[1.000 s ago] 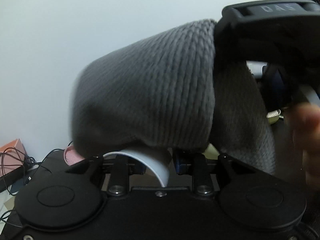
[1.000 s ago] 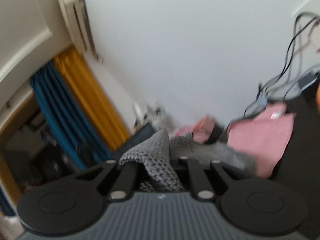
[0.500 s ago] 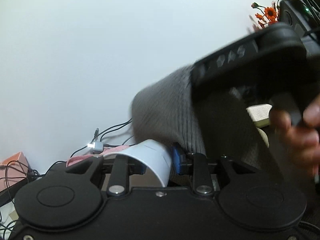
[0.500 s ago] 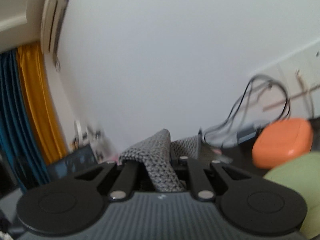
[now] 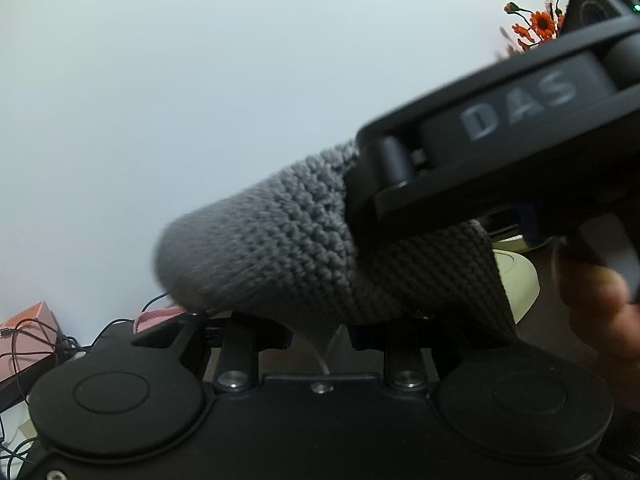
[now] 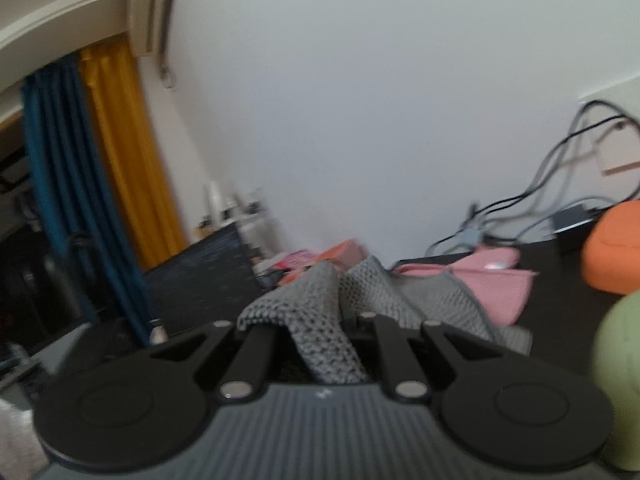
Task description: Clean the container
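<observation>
A grey knitted cloth (image 5: pixel 280 248) fills the middle of the left wrist view, bunched around the front of my right gripper (image 5: pixel 380 184), whose fingertips are buried in it. A hand (image 5: pixel 600 312) holds that gripper. The cloth lies over the white container (image 5: pixel 325 350), so only a sliver of its rim shows between the fingers of my left gripper (image 5: pixel 320 332), which is shut on that rim. In the right wrist view my right gripper (image 6: pixel 324 308) is shut on the grey cloth (image 6: pixel 316 320), which folds up out of the jaws.
On a dark table (image 6: pixel 560 308) lie a pink cloth (image 6: pixel 500 280), an orange lid-like thing (image 6: pixel 612 252) and a pale green rounded thing (image 6: pixel 620 380). Cables (image 6: pixel 540 200) run along the white wall. Orange flowers (image 5: pixel 540 24) stand at far right, an orange box (image 5: pixel 28 320) at left.
The right gripper with the cloth drew off to the right, then came back left and down over the container, hiding most of its white rim. The left gripper stayed still.
</observation>
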Motion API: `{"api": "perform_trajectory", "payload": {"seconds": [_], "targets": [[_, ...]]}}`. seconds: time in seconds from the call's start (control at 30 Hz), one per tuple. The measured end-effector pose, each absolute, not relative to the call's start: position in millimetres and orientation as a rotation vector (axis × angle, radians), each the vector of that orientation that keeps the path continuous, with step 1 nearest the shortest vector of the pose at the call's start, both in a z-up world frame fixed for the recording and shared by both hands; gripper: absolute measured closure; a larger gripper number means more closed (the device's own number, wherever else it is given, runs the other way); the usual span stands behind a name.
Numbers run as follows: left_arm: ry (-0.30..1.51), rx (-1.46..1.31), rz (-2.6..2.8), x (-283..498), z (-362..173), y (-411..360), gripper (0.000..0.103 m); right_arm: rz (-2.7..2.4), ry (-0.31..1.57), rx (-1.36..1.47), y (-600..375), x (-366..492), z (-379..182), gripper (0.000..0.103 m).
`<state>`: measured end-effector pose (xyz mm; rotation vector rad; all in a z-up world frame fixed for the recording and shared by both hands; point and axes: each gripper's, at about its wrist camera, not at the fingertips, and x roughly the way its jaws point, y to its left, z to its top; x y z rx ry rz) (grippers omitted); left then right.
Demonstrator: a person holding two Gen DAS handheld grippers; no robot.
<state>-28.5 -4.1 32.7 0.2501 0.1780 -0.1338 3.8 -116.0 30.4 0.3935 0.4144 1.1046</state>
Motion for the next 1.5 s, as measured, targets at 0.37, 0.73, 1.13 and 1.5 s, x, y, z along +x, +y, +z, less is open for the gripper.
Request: {"api": "perform_trajectory", "payload": {"seconds": [0.37, 0.73, 1.13, 1.5], "targets": [[0.167, 0.225, -0.114, -18, 31, 5, 0.077, 1.03, 0.357, 0.726, -158, 21, 28, 0.093], [0.111, 0.289, -0.05, -19, 26, -6, 0.077, 0.896, 0.427, 0.48, -139, 17, 31, 0.093], [0.119, 0.29, -0.024, -5, 23, -1, 0.077, 1.019, 0.439, 0.363, -123, 4, 36, 0.093], [0.096, 0.317, -0.03, 2, 19, -3, 0.077, 1.222, 0.445, 0.376, -121, -8, 43, 0.094]]}}
